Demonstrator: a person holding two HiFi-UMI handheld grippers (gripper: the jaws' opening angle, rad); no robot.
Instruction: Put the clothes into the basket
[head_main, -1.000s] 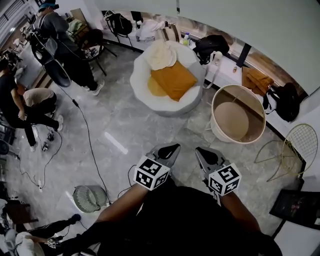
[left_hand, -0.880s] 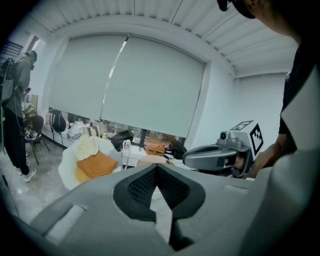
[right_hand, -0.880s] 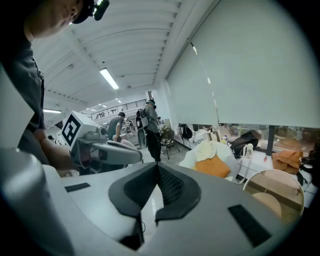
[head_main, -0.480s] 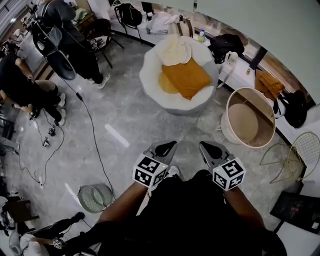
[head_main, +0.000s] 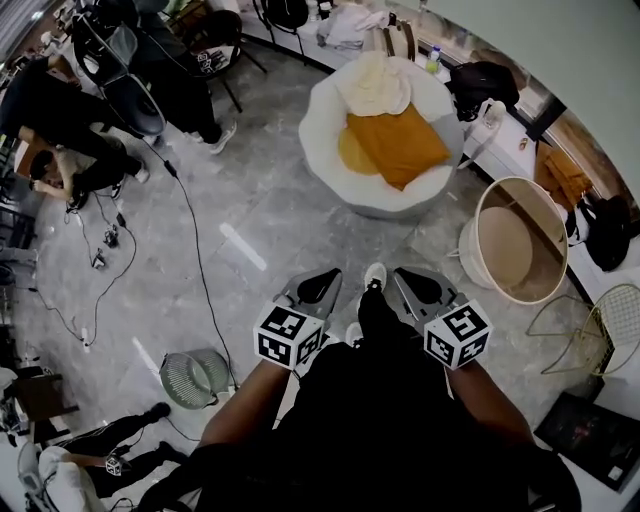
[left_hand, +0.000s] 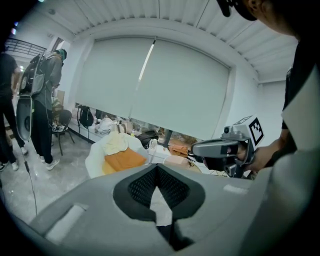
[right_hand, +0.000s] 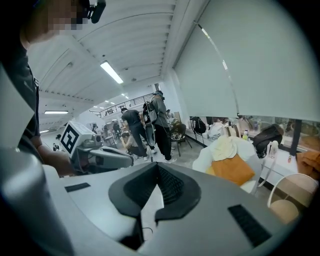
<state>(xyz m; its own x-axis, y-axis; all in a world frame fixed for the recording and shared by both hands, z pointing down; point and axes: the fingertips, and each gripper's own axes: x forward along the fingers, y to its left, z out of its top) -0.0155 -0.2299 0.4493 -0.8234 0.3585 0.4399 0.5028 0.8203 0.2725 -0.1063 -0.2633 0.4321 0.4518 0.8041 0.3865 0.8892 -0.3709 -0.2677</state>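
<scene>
Head view: left tongs (head_main: 330, 275) and right tongs (head_main: 400, 272) are held side by side low in frame, both pointing fwd across the floor (head_main: 250, 215). Both pairs are pressed together w/ nothing btwn them; each gripper view shows the tips meeting on empty air.

The clothes are not yet touched. The orange garment (head_main: 400, 145) lies spread on the white round chair (head_main: 325, 120), w/ a cream garment (head_main: 375, 85) heaped just behind it and touching it, and a yellow piece (head_main: 352, 155) poking out at its left edge. The chair is well apart from both tongs, straight ahead.

Key relation: the orange garment sits almost dead in line w/ the right tongs, so that hand is prob. a shade nearer; the left tongs would reach in from the garment's left side. Its long axis runs diagonally, near corner pointing toward the basket side.

The basket (head_main: 470, 250) stands on the floor right of the chair, near it but apart, mouth tipped toward the camera, ahead-right of the right tongs. It looks empty, so the task is at its approach stage.
</scene>
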